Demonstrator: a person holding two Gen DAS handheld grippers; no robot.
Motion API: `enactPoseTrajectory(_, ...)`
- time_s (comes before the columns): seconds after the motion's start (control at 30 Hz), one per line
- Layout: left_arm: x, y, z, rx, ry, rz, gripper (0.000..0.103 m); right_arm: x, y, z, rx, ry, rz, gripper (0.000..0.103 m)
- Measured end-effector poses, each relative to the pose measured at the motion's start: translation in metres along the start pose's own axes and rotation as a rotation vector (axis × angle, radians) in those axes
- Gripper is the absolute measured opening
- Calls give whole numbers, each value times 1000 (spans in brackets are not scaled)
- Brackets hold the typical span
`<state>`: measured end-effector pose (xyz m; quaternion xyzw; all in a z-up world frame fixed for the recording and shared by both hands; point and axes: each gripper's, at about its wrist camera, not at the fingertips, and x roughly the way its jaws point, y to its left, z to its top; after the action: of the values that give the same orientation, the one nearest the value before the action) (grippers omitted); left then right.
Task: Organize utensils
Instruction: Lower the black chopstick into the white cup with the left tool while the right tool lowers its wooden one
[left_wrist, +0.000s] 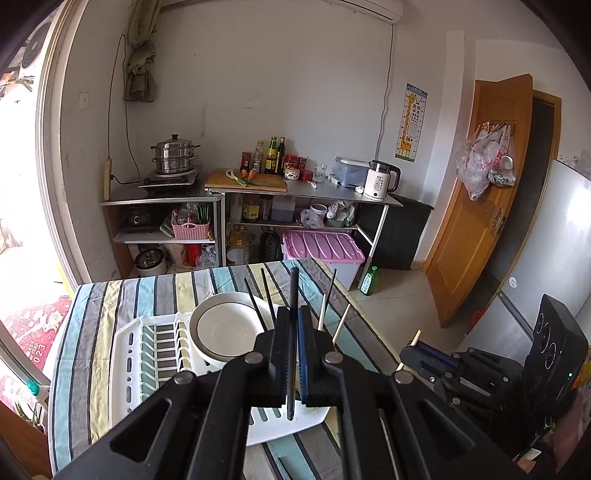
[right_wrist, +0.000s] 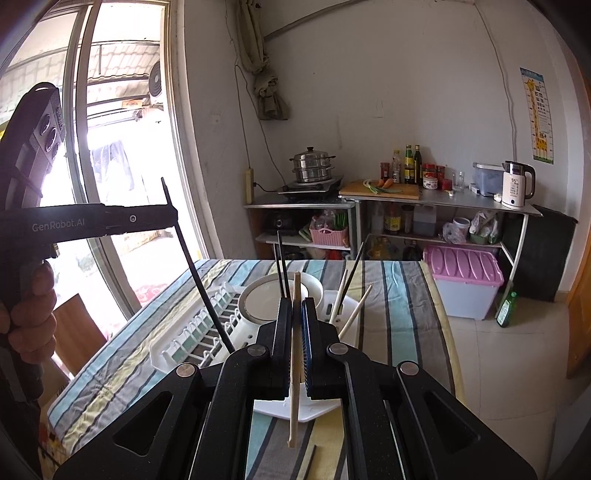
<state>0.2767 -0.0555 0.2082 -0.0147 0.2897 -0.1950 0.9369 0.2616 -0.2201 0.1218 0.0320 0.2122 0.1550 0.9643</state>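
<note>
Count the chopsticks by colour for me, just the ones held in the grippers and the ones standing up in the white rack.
Black chopsticks: 4 (1 in the left gripper, 3 standing in the rack)
Light wooden chopsticks: 3 (1 in the right gripper, 2 standing in the rack)
Total: 7

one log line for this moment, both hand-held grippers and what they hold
left hand-held gripper: shut on black chopstick | right hand-held gripper: shut on wooden chopstick | both above rack | more chopsticks in holder
</note>
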Motion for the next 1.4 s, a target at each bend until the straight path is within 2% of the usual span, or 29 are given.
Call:
enactPoseTrajectory(0.33, 34, 1, 17, -2, 18, -24, 4, 25, -9, 21, 16, -29, -1, 5)
enactPoseTrajectory(0.87, 78, 23, 4, -36, 89, -28, 4, 73, -20, 27, 41, -8, 5, 5)
enactPoseTrajectory(1.1, 84, 27, 2, -40, 99, -30, 4, 66, -17, 39, 29, -36, 5, 5)
enactPoseTrajectory(1.4, 93, 25, -7, -35, 116, -35, 4, 80, -25, 19, 53, 5, 4, 5)
